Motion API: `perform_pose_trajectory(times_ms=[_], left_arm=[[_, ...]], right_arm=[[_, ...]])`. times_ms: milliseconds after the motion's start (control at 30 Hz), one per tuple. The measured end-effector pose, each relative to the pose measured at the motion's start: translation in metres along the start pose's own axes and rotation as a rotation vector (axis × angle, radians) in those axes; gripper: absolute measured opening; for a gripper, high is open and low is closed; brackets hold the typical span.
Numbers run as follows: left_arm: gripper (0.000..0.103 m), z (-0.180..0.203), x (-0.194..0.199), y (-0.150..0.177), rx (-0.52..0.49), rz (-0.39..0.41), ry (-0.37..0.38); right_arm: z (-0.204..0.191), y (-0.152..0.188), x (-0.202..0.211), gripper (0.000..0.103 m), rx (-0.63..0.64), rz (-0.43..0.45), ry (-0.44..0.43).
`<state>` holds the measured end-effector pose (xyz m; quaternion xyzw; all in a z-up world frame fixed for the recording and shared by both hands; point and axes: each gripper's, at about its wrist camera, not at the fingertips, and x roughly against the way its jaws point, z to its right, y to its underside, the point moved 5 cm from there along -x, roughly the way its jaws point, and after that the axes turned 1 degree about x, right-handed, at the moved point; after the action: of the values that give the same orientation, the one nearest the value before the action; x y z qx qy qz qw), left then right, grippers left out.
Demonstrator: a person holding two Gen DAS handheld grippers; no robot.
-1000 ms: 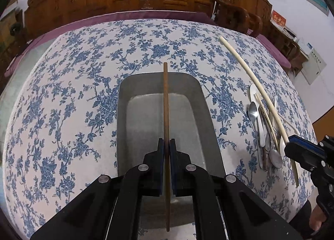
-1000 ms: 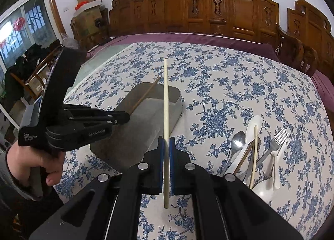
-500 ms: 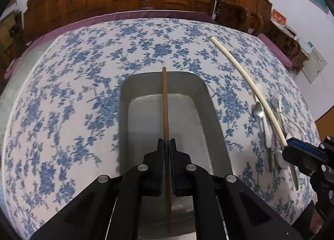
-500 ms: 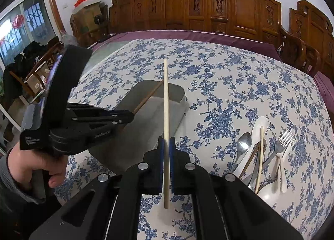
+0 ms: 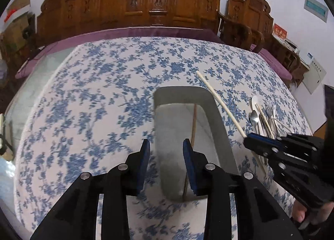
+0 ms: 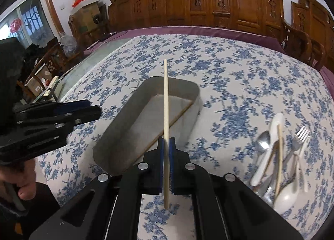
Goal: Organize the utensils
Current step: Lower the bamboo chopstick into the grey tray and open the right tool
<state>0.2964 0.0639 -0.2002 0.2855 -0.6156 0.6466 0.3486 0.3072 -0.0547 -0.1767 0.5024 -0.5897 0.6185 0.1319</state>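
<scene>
A grey metal tray (image 5: 219,121) (image 6: 125,112) sits on the floral tablecloth. A brown chopstick (image 5: 194,123) (image 6: 179,114) lies loose inside it. My left gripper (image 5: 166,146) hovers over the tray's left rim, its jaws opening with nothing between them. My right gripper (image 6: 166,146) is shut on a pale chopstick (image 6: 166,102) (image 5: 219,102), held above the tray's near end and pointing along it. A pile of utensils (image 6: 277,156) (image 5: 264,116) lies right of the tray: metal spoon, fork, white plastic spoons, chopsticks.
Carved wooden chairs (image 5: 154,4) line the far side of the table. A purple cloth edge (image 6: 208,31) borders the tablecloth. A hand (image 6: 23,181) holds the left gripper at the lower left of the right wrist view. Boxes and clutter (image 6: 83,6) stand at far left.
My left gripper let go of the brown chopstick, which now lies in the tray, and drew up and to the left. My right gripper brought the pale chopstick over the tray.
</scene>
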Motion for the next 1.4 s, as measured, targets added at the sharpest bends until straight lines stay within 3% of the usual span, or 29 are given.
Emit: perform_pose_trajectory(times_ms=[400, 900, 1033, 1100, 1400], left_arm=[[0.031, -0.042, 0.044, 0.004, 0.012, 0.039, -0.032], [0.031, -0.035, 0.053, 0.009, -0.008, 0.045, -0.02], [0.031, -0.03, 0.058, 0.009, -0.017, 0.051, -0.022], [0.031, -0.028, 0.061, 0.008, -0.025, 0.055, -0.027], [0.034, 0.003, 0.081, 0.016, -0.075, 0.094, -0.021]], right_arm=[[-0.021, -0.01, -0.054, 0.006, -0.04, -0.067, -0.001], [-0.03, -0.001, -0.072, 0.007, -0.049, -0.098, 0.0], [-0.031, -0.002, -0.066, 0.008, -0.04, -0.076, -0.022], [-0.029, -0.003, -0.058, 0.022, -0.034, -0.06, -0.036], [-0.011, 0.02, 0.012, 0.022, 0.016, 0.032, -0.076]])
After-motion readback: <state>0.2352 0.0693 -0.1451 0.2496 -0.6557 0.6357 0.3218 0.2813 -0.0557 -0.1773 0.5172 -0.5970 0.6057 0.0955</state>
